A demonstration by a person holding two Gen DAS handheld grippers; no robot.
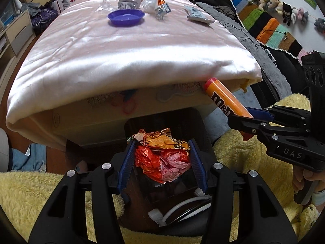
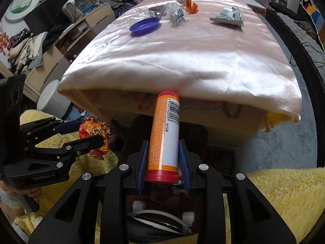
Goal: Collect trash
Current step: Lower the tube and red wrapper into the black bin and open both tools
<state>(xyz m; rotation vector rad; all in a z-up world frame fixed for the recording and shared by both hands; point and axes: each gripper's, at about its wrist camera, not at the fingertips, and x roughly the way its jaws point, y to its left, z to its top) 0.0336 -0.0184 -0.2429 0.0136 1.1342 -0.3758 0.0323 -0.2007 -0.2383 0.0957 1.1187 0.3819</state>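
Note:
My left gripper [image 1: 162,158] is shut on a crumpled orange and pink wrapper [image 1: 162,156], held above a dark bin [image 1: 166,122] in front of the table. It also shows in the right wrist view [image 2: 93,138]. My right gripper [image 2: 164,158] is shut on an orange M&M's tube [image 2: 165,134] with red caps, pointing at the table edge. The tube shows at the right in the left wrist view [image 1: 225,99]. More trash lies far back on the pink cloth: a silver wrapper [image 1: 198,15], crumpled foil [image 1: 160,11], clear plastic [image 1: 104,6].
A table under a shiny pink cloth [image 1: 132,46] fills the middle. A blue plate [image 1: 126,17] sits on it near the trash. Yellow fleece [image 2: 280,193] lies below both grippers. A couch with a striped blanket [image 1: 270,28] is right; drawers with clothes [image 2: 61,38] left.

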